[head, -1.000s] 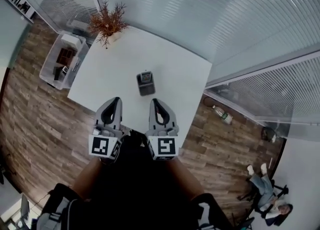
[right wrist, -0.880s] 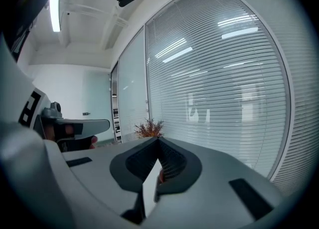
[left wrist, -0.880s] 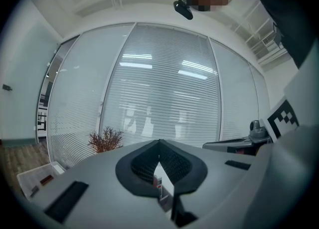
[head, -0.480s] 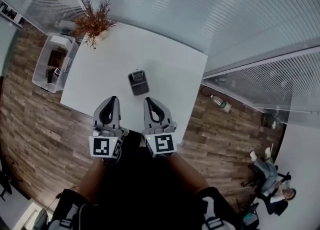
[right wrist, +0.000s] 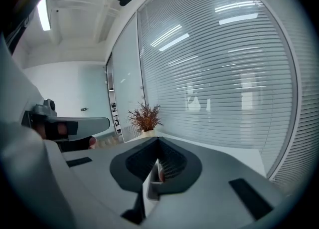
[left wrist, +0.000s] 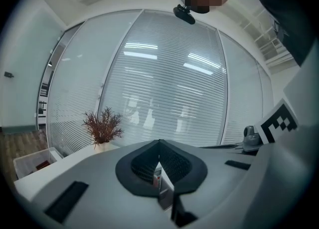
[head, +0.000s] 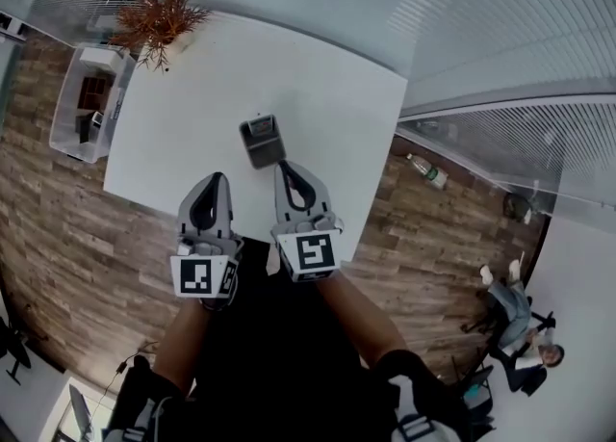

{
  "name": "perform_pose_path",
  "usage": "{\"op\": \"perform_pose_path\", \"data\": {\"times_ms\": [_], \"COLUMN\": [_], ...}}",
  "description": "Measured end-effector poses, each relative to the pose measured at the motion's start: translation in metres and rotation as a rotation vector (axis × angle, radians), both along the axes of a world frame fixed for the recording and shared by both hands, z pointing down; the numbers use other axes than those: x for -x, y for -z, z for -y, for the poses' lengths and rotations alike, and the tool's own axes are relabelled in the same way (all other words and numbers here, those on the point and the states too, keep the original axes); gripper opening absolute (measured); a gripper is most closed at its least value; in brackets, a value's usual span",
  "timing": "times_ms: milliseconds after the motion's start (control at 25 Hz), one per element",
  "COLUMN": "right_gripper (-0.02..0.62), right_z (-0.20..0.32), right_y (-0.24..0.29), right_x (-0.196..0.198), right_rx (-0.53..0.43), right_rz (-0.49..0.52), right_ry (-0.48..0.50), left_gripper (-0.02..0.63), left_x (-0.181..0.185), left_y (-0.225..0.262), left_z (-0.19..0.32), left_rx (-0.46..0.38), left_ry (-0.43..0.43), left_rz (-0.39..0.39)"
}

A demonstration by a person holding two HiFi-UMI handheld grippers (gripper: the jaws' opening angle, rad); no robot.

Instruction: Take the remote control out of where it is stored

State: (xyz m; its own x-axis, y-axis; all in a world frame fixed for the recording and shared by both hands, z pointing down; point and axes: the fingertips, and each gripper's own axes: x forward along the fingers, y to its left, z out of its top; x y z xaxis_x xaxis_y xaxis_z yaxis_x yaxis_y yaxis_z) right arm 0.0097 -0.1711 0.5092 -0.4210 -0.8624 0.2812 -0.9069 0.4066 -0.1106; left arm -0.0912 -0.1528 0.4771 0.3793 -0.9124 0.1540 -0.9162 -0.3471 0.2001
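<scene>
A white table (head: 327, 103) is seen from above. Near its middle a dark holder (head: 267, 152) is stood, and the remote control (head: 257, 127) is lodged upright in it, with its top end showing above the rim. The left gripper (head: 215, 180) and the right gripper (head: 285, 169) are held side by side over the table's near edge, both pointed toward the far side. The right gripper's tips are placed just beside the holder's near right corner; whether contact is made cannot be told. The left gripper is set further left, apart from the holder. The jaws of each gripper are brought together, tip against tip, with nothing clamped between them. A dried reddish plant (head: 159, 14) is placed at the table's far left corner, and a clear storage bin (head: 82, 117) is set on the wood floor (head: 58, 228) to the left.
</scene>
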Motion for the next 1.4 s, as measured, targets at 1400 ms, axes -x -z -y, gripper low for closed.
{"op": "perform_pose_path", "data": {"times_ms": [1400], "right_gripper": [0.210], "right_z": [0.085], "right_y": [-0.132], "right_x": [0.032], "right_rx": [0.257], "right_rz": [-0.065], "right_ry": [0.017], "left_gripper": [0.006], "left_x": [0.016], "left_y": [-0.084], "left_z": [0.041], "left_rx": [0.141], "left_ry": [0.042], "left_rz": [-0.041]}}
